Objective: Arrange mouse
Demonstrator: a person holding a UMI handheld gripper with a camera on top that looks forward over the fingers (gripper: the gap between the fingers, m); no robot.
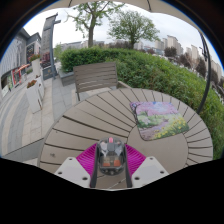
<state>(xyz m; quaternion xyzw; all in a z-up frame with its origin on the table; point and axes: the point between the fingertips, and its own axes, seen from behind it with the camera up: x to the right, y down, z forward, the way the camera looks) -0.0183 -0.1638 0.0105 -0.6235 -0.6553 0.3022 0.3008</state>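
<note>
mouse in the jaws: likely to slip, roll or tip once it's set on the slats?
The mouse sits between the pink pads, apparently gripped by the gripper. Its smooth, rounded shell probably makes it slippery. Small, so likely light and rigid. Its flat base should not roll on the slatted table, nor on the mouse pad.

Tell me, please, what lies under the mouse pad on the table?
The mouse pad lies flat on the slatted wooden table, beyond the gripper, whose fingers are shut on the mouse. Only slats show around it; whatever is beneath it is covered.

Mouse (111, 157) underside and lower body hidden between the tongs' pads (88, 157).
</note>
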